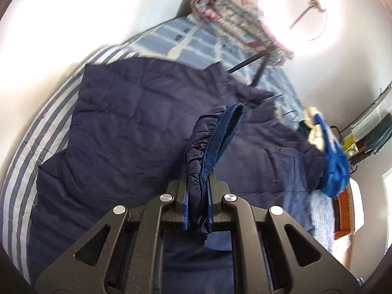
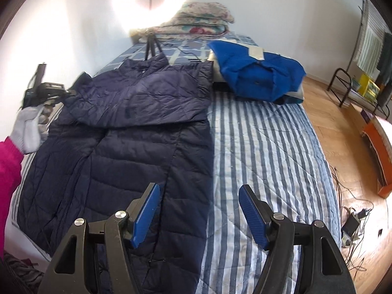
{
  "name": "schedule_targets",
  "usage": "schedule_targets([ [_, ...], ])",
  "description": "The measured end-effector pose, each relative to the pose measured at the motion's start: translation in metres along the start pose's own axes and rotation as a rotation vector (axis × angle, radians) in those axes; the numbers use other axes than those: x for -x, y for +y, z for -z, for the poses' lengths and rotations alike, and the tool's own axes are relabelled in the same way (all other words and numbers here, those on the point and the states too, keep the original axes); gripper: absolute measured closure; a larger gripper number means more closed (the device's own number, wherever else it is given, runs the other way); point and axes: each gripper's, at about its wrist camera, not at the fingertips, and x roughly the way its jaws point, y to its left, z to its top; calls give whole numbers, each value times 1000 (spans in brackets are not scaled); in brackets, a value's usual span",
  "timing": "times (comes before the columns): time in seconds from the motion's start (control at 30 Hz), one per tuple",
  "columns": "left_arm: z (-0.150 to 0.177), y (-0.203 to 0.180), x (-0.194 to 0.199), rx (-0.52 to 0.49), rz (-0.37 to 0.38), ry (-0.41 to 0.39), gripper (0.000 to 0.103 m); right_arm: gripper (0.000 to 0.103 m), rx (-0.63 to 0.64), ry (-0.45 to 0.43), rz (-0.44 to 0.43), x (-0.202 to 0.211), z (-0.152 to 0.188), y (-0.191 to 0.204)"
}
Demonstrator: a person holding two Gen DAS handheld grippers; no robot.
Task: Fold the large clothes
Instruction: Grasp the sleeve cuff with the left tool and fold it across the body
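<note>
Now the navy puffer jacket [image 2: 137, 127] lies spread on the striped bed cover [image 2: 264, 152], on the left half of the bed, with its top part folded down over the body. The left gripper [image 1: 198, 196] has its two fingers pressed together on the elastic cuff [image 1: 208, 147] of one sleeve, and the cuff stands up between them above the jacket. In the right wrist view this gripper is seen at the left edge, carried by a hand in a white glove [image 2: 30, 127] with a pink sleeve [image 2: 8, 169]. The right gripper [image 2: 199, 213] hangs over the near edge of the jacket with its blue pads [image 2: 252, 210] spread wide and nothing between them. Beside the jacket, farther up the bed, a bright blue garment [image 2: 257, 76] lies folded in a heap. Behind it a stack of flowered quilts [image 2: 203, 22] rests against the wall, near a small tripod [image 2: 152, 44] with a ring light [image 2: 150, 0].
</note>
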Motion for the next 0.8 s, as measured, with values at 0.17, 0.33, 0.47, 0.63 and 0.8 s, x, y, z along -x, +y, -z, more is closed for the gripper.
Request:
schedule_targets([
  [0.17, 9, 35, -20, 25, -40, 65, 84, 33, 37, 1, -14, -1, 0, 14],
  [0.33, 11, 54, -13, 20, -106, 48, 64, 33, 60, 2, -24, -3, -1, 23],
  [0.47, 13, 58, -18, -31, -129, 96, 75, 33, 61, 4, -31, -4, -2, 27],
  [0.63, 10, 42, -21, -123, -167, 70, 98, 33, 67, 9, -33, -8, -3, 31],
  [0.8, -3, 30, -34, -182, -236, 31, 99, 33, 72, 24, -38, -13, -2, 33],
])
